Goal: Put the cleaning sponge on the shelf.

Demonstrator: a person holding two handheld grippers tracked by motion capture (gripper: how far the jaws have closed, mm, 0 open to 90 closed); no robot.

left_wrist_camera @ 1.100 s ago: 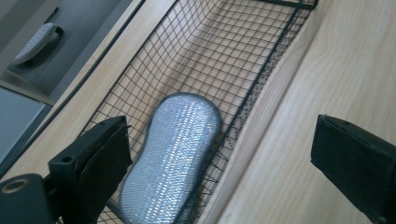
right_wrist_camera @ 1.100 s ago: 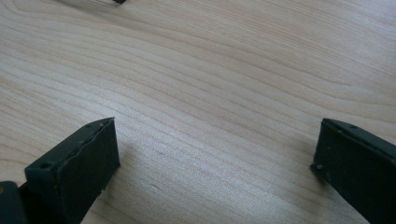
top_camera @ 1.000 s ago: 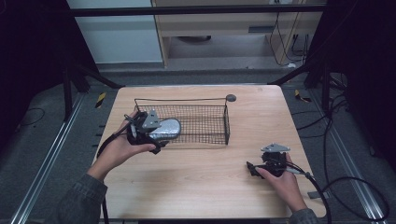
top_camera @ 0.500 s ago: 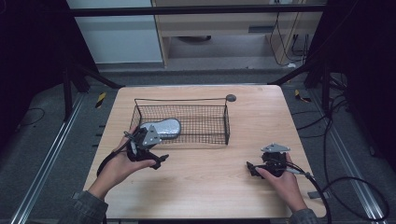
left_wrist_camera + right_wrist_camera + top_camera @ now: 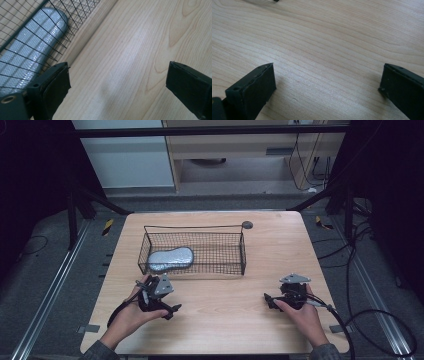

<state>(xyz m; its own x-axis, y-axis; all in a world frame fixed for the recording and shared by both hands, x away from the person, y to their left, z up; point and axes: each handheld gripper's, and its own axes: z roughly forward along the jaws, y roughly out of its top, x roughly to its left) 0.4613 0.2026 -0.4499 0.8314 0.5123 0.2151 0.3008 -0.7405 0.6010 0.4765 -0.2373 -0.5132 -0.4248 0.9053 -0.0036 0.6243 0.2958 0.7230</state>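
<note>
From the high view, the silvery grey pouch (image 5: 171,258) is lying flat inside the wire basket (image 5: 243,251), over at the basket's left end, and the basket sits toward the far middle of the wooden table (image 5: 220,320). The left gripper (image 5: 156,297) is down on the near side of the table, just in front of the basket's left corner and apart from it. The right gripper (image 5: 280,301) is parked well away on the near right, holding nothing. There's also a small dark round thing (image 5: 247,224) by the basket's far right corner; can't really tell what it is from up here.

The left gripper view is pretty clear: jaws wide apart with bare wood between them, and the pouch (image 5: 27,50) is sitting behind the basket mesh (image 5: 62,23) off to the left.

The right gripper view is just table grain (image 5: 319,45) with the jaws spread wide, nothing in them.

So I'd say the drop-off is basically done and the step now is just clearing out. To do that cleanly I'd keep the left gripper's jaws spread, lift a bit before moving, and pull back toward the near edge so a jaw doesn't snag the wire and drag the basket. The right one can just stay put.
</note>
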